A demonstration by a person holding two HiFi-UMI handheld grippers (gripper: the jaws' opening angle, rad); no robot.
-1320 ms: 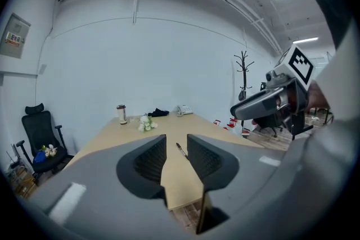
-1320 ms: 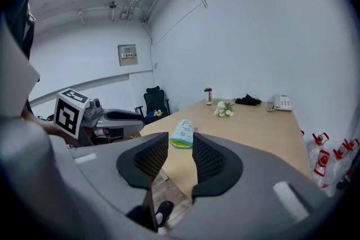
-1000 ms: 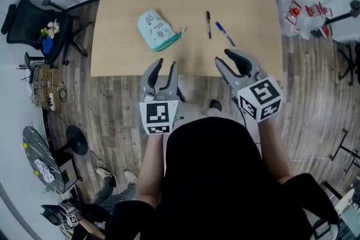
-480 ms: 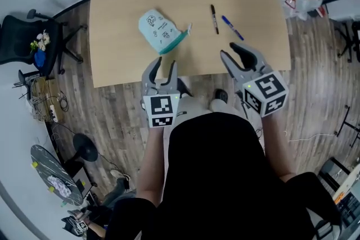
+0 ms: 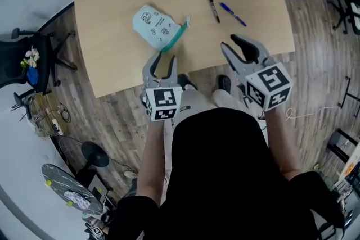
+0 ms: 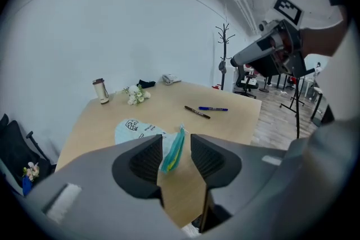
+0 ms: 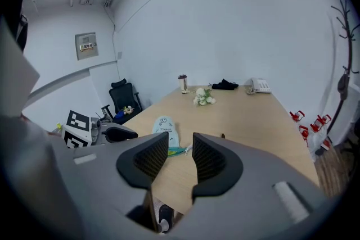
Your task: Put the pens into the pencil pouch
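Left gripper (image 5: 161, 60) and right gripper (image 5: 232, 43) hover at the table (image 5: 112, 53) edge, jaws apart with nothing between them. The left's have just been opening. The pencil pouch (image 5: 156, 26), possibly unzipped, lies near a black pen (image 5: 212, 7) and a blue pen (image 5: 232, 14).

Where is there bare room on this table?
Bare wood lies between the pencil pouch and the black pen, and left of the pouch to the edge of the table. More crowded on the right, where the blue pen lies beside the black one.
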